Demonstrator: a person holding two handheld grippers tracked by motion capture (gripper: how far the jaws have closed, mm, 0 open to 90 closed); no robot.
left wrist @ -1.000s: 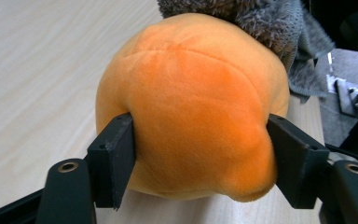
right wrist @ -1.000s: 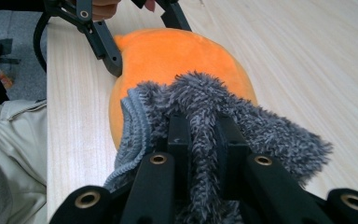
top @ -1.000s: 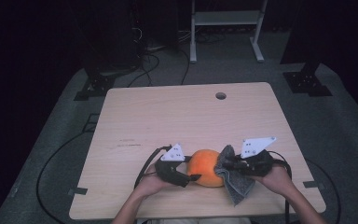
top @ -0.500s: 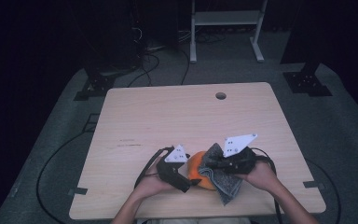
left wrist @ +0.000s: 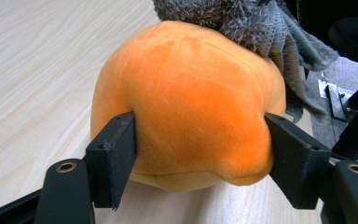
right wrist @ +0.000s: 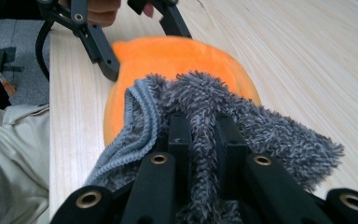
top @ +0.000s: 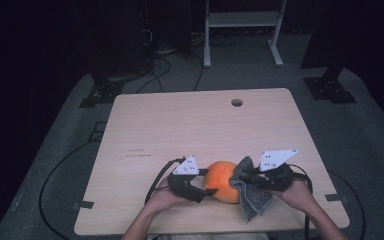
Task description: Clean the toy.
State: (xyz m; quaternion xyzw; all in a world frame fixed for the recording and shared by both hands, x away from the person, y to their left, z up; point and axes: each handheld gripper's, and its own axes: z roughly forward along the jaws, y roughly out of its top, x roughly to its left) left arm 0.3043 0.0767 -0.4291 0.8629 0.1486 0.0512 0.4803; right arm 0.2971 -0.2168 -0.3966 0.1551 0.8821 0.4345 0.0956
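Observation:
An orange plush ball [top: 222, 179] lies on the wooden table [top: 180, 125] near its front edge. My left gripper [top: 207, 185] comes at it from the left. In the left gripper view its pads [left wrist: 114, 154] press into both sides of the orange plush ball [left wrist: 191, 93]; the jaws have just been closing, with the ball between them. My right gripper [top: 247, 176] is shut on a grey fluffy cloth [top: 254, 200] that rests against the ball's right side. The right gripper view has the grey cloth [right wrist: 205, 102] bunched between its jaws and draped over the orange ball [right wrist: 168, 53].
A small round hole [top: 237, 102] sits near the table's far edge. Cables trail from both grippers over the front edge. Dark stands and a white frame [top: 240, 30] stand on the floor beyond the table.
The right gripper with the cloth slid left over the ball, then came back to the ball's right side. The left hand stayed put at the ball.

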